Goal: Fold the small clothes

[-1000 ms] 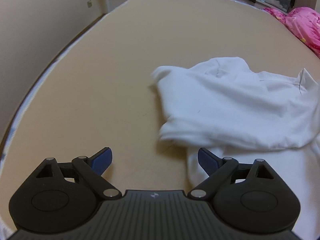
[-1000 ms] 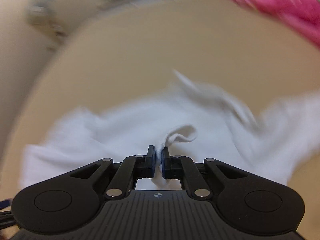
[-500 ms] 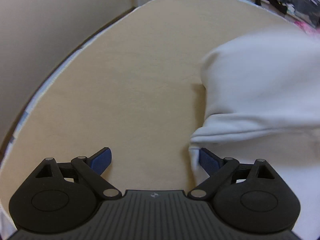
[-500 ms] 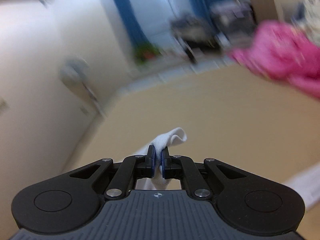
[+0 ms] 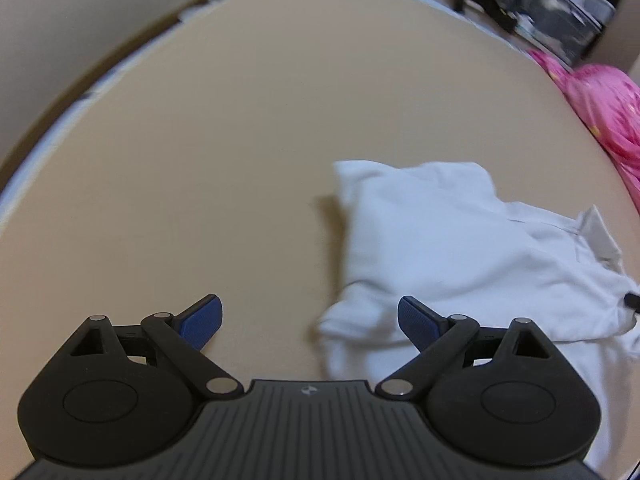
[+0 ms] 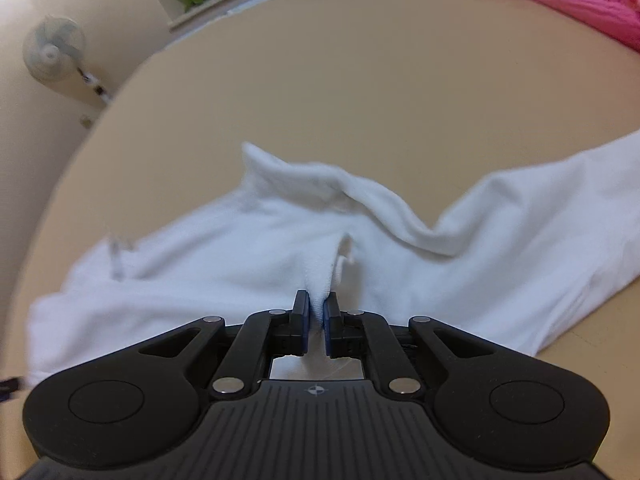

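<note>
Right wrist view — our right gripper [image 6: 316,307] pinches a fold of the white garment [image 6: 400,248] ahead | left gripper [image 5: 310,318] wide, empty, garment [image 5: 440,248] just right | folding barely begun — still rumpled

A tan table [image 5: 248,128] carries a crumpled white garment [image 5: 448,248] and pink cloth [image 5: 604,108].
</note>
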